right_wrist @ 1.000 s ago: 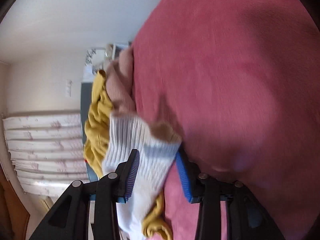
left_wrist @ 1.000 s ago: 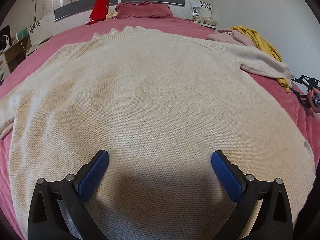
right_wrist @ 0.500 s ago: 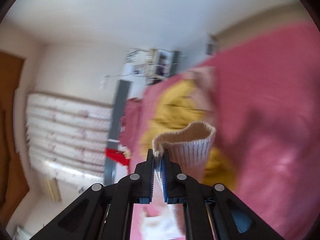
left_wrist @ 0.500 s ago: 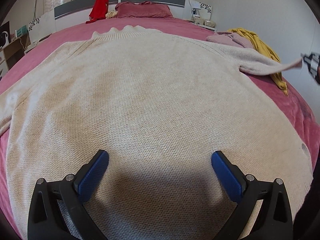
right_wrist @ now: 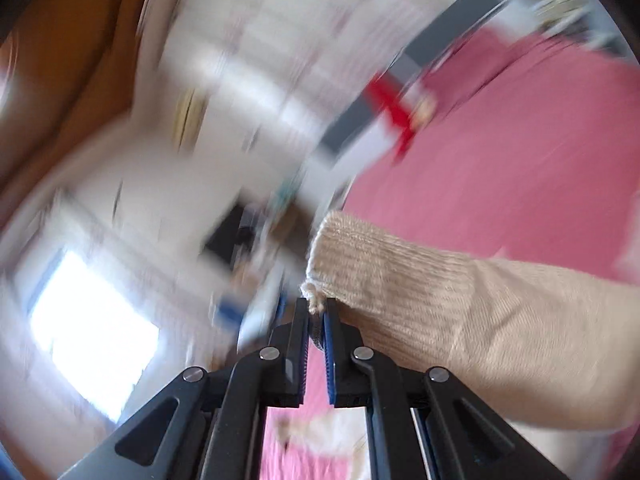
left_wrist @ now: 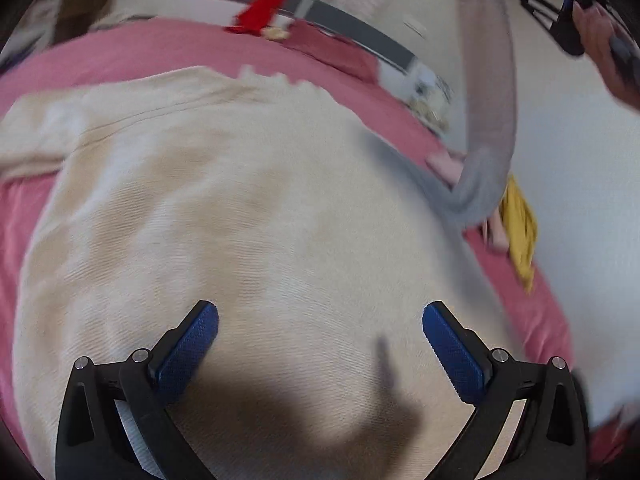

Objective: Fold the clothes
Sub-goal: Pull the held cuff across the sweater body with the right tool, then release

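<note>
Lying spread flat over the pink bedspread (left_wrist: 100,52) straight ahead of and beneath the left gripper (left_wrist: 320,320): a cream knit sweater (left_wrist: 240,220), its collar at the far end. Hovering just above the sweater's lower body, jaws standing wide apart, gripping nothing, blue pads (left_wrist: 188,348) clear of the knit. Rising up and to the right of that gripper, the sweater's sleeve (left_wrist: 488,120), being lifted off the bed toward the right gripper (left_wrist: 568,20) and a hand (left_wrist: 600,40) in the upper right corner. Beyond the sleeve's base, a yellow garment (left_wrist: 520,232) lying at the bed's right edge. In the right wrist view, jaws of the right gripper (right_wrist: 316,312) pinching tight on the ribbed cuff (right_wrist: 360,260), sleeve trailing off to the right of the fingers. Hanging on the headboard far ahead, a red cloth (left_wrist: 264,8). Background heavily blurred.
</note>
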The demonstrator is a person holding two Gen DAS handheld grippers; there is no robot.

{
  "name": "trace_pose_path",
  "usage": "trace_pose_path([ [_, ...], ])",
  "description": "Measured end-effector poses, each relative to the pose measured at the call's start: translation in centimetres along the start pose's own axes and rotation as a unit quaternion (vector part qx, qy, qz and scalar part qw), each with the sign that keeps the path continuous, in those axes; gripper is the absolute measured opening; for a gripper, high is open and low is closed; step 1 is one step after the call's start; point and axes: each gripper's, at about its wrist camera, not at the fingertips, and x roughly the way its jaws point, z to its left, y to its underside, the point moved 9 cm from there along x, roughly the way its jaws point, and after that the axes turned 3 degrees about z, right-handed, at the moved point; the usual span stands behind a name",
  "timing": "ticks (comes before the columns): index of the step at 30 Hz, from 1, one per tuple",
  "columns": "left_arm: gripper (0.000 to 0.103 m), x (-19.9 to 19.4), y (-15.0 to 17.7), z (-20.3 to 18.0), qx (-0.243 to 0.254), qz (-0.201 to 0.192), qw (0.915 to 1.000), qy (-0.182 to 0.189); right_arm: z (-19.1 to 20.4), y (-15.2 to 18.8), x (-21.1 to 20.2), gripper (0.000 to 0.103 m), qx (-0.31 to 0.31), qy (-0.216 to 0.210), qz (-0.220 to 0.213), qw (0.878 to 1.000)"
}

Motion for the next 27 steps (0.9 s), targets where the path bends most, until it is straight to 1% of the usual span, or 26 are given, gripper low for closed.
trace_pose_path([
  [2,0.103,-0.8,-0.1,1.4,-0.026,-0.01,0.9996,-0.009,0.7,5.7,7.4,0.006,-0.026,0.011,0.071,0.997],
  [3,0.103,-1.2,-0.2,2.1,-0.038,-0.015,0.9991,-0.013,0.8,8.6,10.8,0.006,-0.039,0.019,0.107,0.993],
  [4,0.103,-1.6,-0.3,2.8,-0.051,-0.021,0.9983,-0.017,0.1,11.8,13.4,0.009,-0.053,0.036,0.145,0.987],
  [5,0.103,-2.0,-0.3,3.5,-0.064,-0.026,0.9974,-0.022,-0.6,15.1,15.9,0.011,-0.068,0.055,0.187,0.978],
  [6,0.103,-2.4,-0.4,4.2,-0.076,-0.031,0.9963,-0.026,-1.8,18.8,18.1,0.021,-0.086,0.074,0.242,0.964],
  [7,0.103,-2.8,-0.4,4.9,-0.089,-0.036,0.9949,-0.03,-3.1,21.6,19.0,0.025,-0.095,0.086,0.292,0.948],
  [8,0.103,-3.2,-0.5,5.6,-0.102,-0.041,0.9934,-0.034,-4.4,24.1,19.6,0.025,-0.103,0.099,0.334,0.932],
  [9,0.103,-3.6,-0.5,6.3,-0.114,-0.046,0.9916,-0.039,-5.4,25.5,19.1,0.025,-0.111,0.111,0.35,0.924],
  [10,0.103,-4.0,-0.5,7.0,-0.127,-0.051,0.9897,-0.043,-5.9,26.2,17.8,0.025,-0.117,0.111,0.348,0.924],
  [11,0.103,-4.4,-0.6,7.7,-0.139,-0.056,0.9875,-0.047,-6.6,25.6,16.0,0.025,-0.116,0.109,0.326,0.932],
  [12,0.103,-4.3,-0.9,7.6,-0.133,-0.057,0.9881,-0.053,-7.4,24.8,14.0,0.025,-0.114,0.108,0.303,0.94],
  [13,0.103,-4.0,-1.5,7.7,-0.127,-0.057,0.9887,-0.057,-8.8,23.0,11.7,0.025,-0.104,0.118,0.269,0.95],
  [14,0.103,-3.7,-2.0,7.9,-0.128,-0.058,0.9883,-0.061,-10.8,20.1,9.1,0.025,-0.083,0.135,0.227,0.961],
  [15,0.103,-3.5,-2.5,8.2,-0.129,-0.058,0.9878,-0.065,-12.9,17.3,6.6,0.025,-0.061,0.156,0.185,0.968],
  [16,0.103,-3.2,-3.3,8.8,-0.137,-0.062,0.9862,-0.07,-15.6,14.4,4.0,0.025,-0.038,0.191,0.145,0.97],
  [17,0.103,-3.1,-4.2,9.3,-0.148,-0.068,0.9837,-0.077,-19.1,11.4,0.8,0.025,-0.01,0.237,0.105,0.966],
  [18,0.103,-3.0,-5.2,9.9,-0.159,-0.074,0.981,-0.084,-21.9,9.4,-1.5,0.029,0.011,0.271,0.088,0.958],
  [19,0.103,-2.8,-6.1,10.5,-0.169,-0.08,0.9781,-0.091,-24.2,8.2,-3.0,0.029,0.029,0.295,0.087,0.951],
  [20,0.103,-2.7,-7.1,10.7,-0.175,-0.085,0.9767,-0.092,-27.0,6.9,-4.5,0.029,0.054,0.315,0.096,0.943],
  [22,0.103,-2.4,-8.6,10.5,-0.159,-0.087,0.9792,-0.09,-30.4,6.0,-5.0,0.029,0.096,0.307,0.132,0.938],
  [24,0.103,-1.3,-9.0,10.0,-0.14,-0.078,0.9824,-0.096,-32.7,4.9,-4.8,0.029,0.129,0.296,0.145,0.935],
  [26,0.103,-0.3,-9.4,9.6,-0.121,-0.069,0.9851,-0.101,-34.1,4.7,-3.5,0.029,0.145,0.28,0.164,0.935],
  [27,0.103,0.2,-9.6,9.4,-0.112,-0.064,0.9863,-0.103,-33.9,4.9,-2.7,0.029,0.149,0.269,0.165,0.937],
])
